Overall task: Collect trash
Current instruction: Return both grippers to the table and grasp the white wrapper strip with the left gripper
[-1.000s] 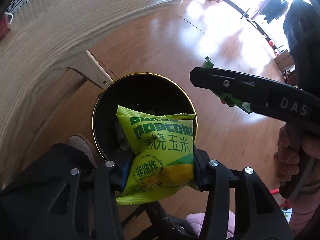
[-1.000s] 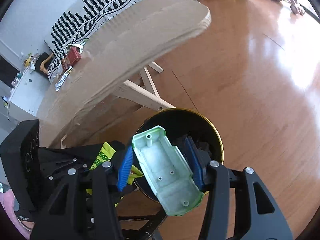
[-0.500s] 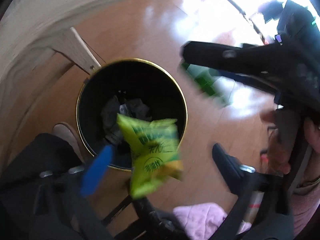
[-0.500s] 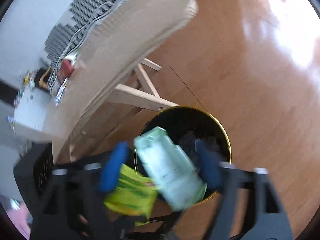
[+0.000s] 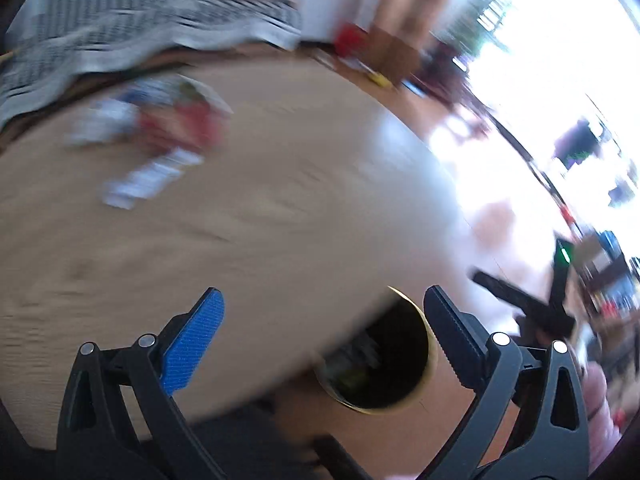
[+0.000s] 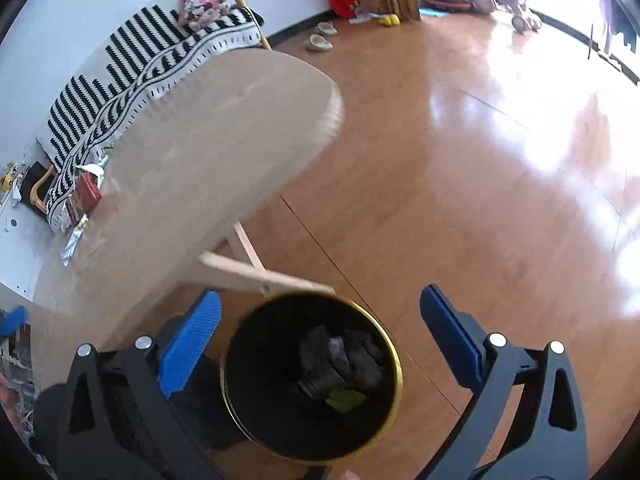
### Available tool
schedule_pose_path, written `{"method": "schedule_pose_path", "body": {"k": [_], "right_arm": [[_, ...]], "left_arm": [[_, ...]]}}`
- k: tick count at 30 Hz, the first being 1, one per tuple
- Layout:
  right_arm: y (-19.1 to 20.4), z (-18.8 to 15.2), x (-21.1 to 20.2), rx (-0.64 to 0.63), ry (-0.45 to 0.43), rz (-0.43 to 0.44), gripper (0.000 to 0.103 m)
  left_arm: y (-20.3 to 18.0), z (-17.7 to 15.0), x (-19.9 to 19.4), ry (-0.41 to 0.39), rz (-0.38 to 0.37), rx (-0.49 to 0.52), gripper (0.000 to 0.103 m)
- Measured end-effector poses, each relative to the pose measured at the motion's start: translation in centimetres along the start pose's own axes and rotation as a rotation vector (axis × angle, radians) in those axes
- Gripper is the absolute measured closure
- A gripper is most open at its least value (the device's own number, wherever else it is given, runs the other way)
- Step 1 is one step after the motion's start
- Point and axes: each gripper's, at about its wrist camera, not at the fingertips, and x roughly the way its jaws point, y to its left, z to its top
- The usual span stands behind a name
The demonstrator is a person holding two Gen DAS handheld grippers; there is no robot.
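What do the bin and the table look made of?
Bin: likely metal. Its interior is matte black, and its thin rim gleams gold like brass plating. Table: pale wood with faint grain on the matte top and matching bare wooden legs. Whether it is solid or veneer can't be told.

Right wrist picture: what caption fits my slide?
Open right gripper above a gold-rimmed black bin beside the wooden table.

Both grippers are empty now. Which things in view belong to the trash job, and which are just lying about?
Job:
- bin, with a green wrapper inside
- wrappers on the table
- left gripper, right gripper, both open

Lying about:
- striped blanket
- plush toy
- slippers
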Motion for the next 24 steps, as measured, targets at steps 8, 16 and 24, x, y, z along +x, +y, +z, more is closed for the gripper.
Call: {"method": "schedule_pose_path", "body": {"k": [8, 16, 24], "right_arm": [[11.8, 2.8, 3.1, -0.161, -0.068, 0.053, 0.007], [22.4, 4.4, 5.3, -0.371, -0.098, 0.133, 0.007], [29.1, 7.2, 10.0, -0.56, -0.089, 0.236, 0.007]], "left_arm": [[11.0, 0.5, -1.6, -0.011, 0.18, -0.151, 0.006], [15.1, 3.0, 3.5, 0.065, 0.213, -0.125, 0.006], [15.7, 6.7, 9.6, 0.114, 0.138, -0.02, 0.006]]}}
